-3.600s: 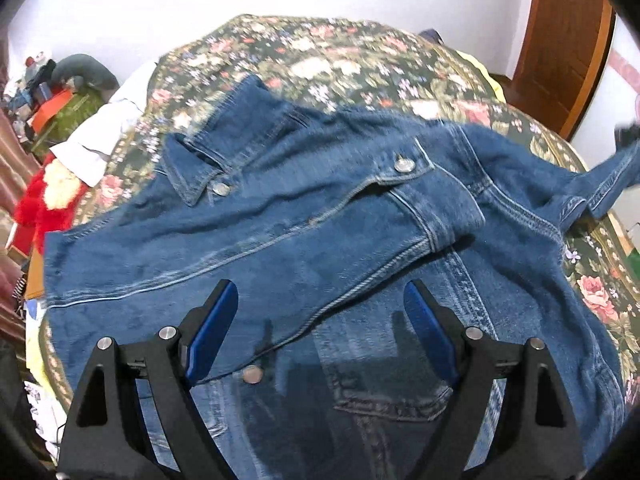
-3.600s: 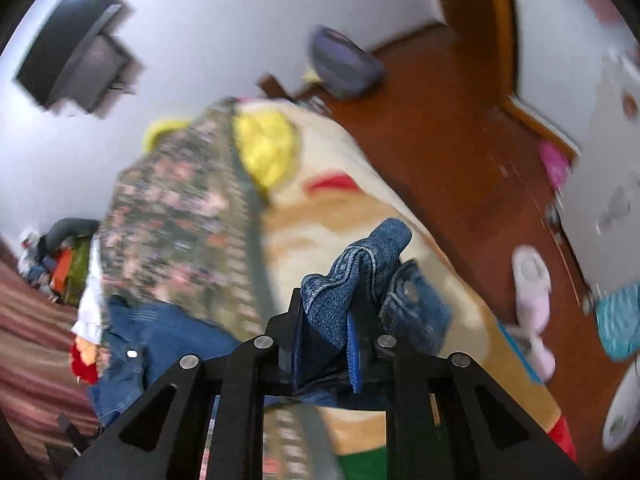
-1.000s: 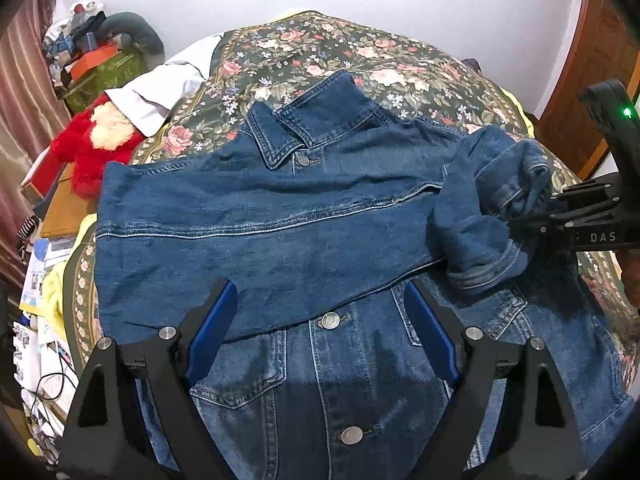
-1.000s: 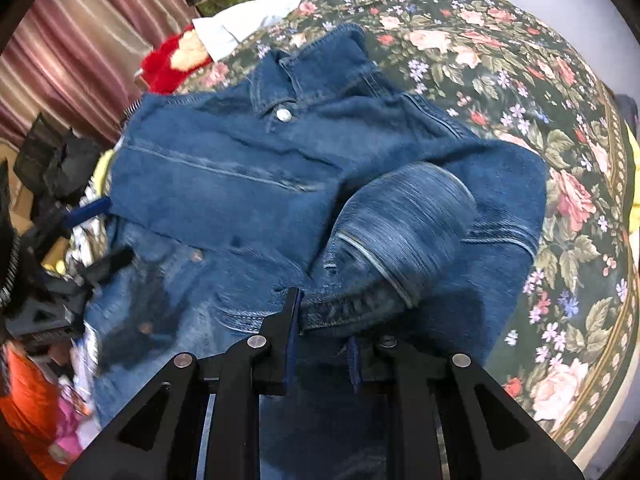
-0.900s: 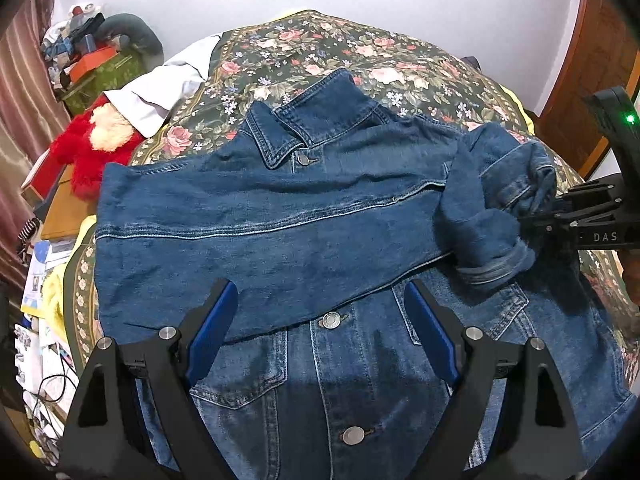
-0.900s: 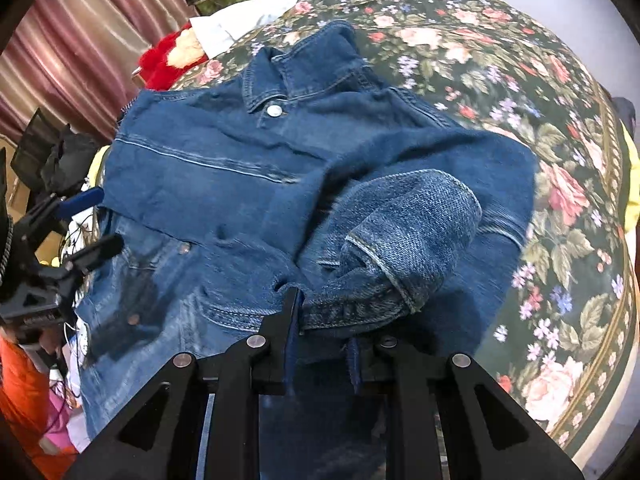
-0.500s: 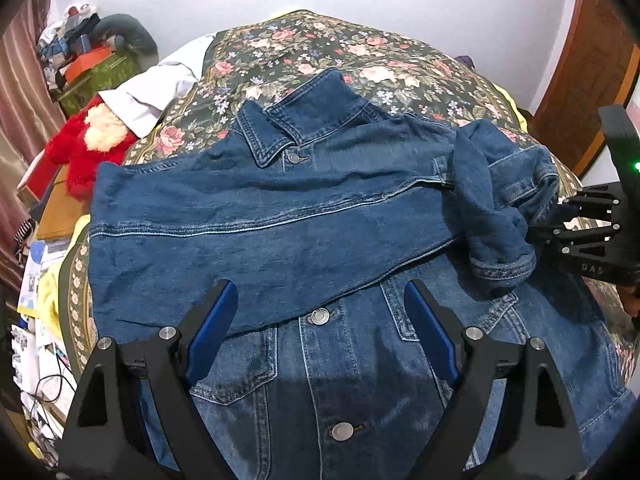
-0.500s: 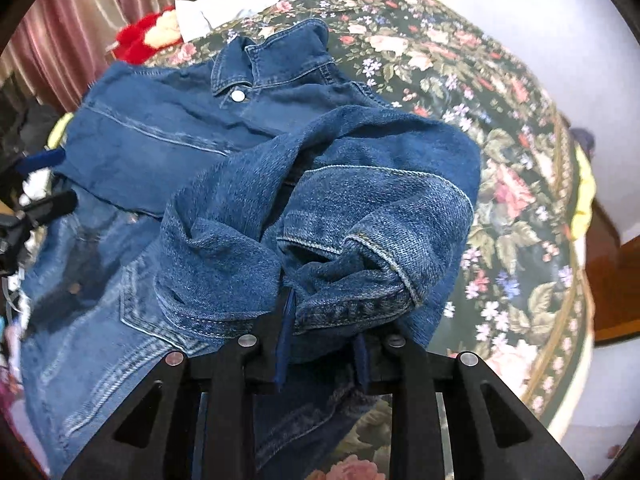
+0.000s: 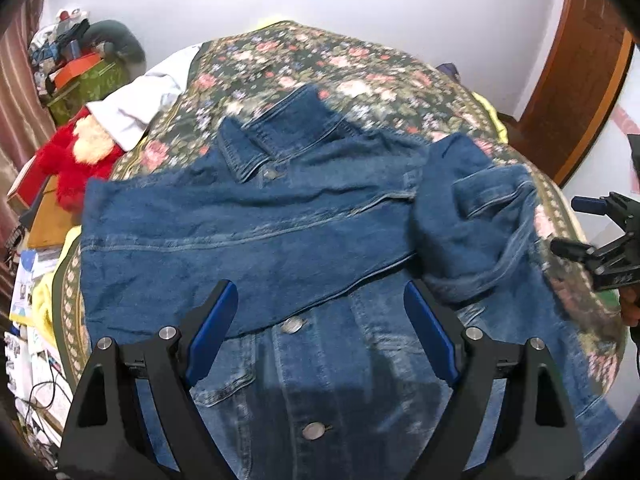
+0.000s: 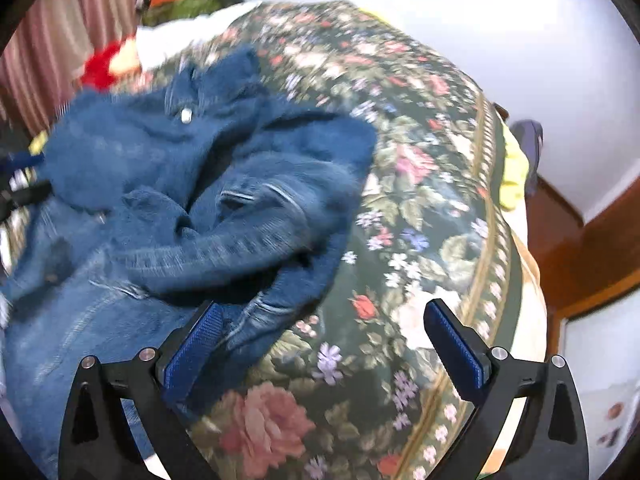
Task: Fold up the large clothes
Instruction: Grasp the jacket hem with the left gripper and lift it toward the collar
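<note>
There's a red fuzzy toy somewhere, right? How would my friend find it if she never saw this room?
Start at the big bed with the dark flowery bedspread, where a blue denim jacket lies spread out. Look past the jacket's collar to the bed's left edge, beside a white cloth. There sits the red plush toy: the only bright red, furry thing, with a pale yellowish patch.

Both claws (image 9: 316, 320) (image 10: 320, 344) gaping — empty

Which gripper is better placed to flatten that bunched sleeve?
Right. The right gripper hangs open beside the bunched sleeve, its jaws having just opened, nothing between them. The left gripper is open over the jacket front.
</note>
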The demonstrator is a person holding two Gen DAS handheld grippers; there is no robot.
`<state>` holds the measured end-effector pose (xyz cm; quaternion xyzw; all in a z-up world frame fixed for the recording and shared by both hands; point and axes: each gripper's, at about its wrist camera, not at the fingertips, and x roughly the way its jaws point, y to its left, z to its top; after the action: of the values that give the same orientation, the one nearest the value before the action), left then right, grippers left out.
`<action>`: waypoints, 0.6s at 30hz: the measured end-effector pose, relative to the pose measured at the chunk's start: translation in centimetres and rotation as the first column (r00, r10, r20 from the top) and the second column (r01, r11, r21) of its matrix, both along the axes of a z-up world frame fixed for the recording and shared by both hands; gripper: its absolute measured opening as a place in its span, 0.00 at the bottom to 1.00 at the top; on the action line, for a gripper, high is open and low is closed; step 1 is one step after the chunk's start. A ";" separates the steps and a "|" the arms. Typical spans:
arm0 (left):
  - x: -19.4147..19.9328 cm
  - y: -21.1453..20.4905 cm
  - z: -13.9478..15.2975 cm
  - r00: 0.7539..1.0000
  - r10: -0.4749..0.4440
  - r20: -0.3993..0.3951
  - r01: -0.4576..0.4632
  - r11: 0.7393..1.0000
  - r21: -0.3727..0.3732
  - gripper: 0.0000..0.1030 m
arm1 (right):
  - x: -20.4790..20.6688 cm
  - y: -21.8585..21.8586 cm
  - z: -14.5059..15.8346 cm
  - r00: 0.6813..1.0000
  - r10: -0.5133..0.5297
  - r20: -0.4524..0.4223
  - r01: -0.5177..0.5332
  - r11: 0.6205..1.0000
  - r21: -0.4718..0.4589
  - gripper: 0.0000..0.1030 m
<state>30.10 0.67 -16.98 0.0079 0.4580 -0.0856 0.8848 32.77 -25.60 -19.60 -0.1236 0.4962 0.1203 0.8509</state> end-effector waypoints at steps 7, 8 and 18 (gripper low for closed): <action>2.2 -5.7 2.6 0.991 -0.128 0.027 0.128 0.991 -0.033 0.83 | -0.6 -5.5 3.8 0.986 -0.166 -0.026 0.168 0.959 0.230 0.97; 2.6 -6.8 2.8 0.988 -0.151 0.026 0.152 0.988 -0.036 0.83 | -0.5 -5.9 3.8 0.983 -0.181 -0.027 0.182 0.956 0.230 0.97; 6.5 -18.3 -0.4 0.927 -0.352 -0.126 0.340 0.934 -0.112 0.68 | -2.2 -11.0 1.3 0.949 -0.279 -0.146 0.311 0.904 0.294 0.97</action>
<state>36.62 -17.58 -17.43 0.0434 0.5078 -0.2607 0.8200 30.60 -36.55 -18.34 0.0955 0.5258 0.0734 0.8420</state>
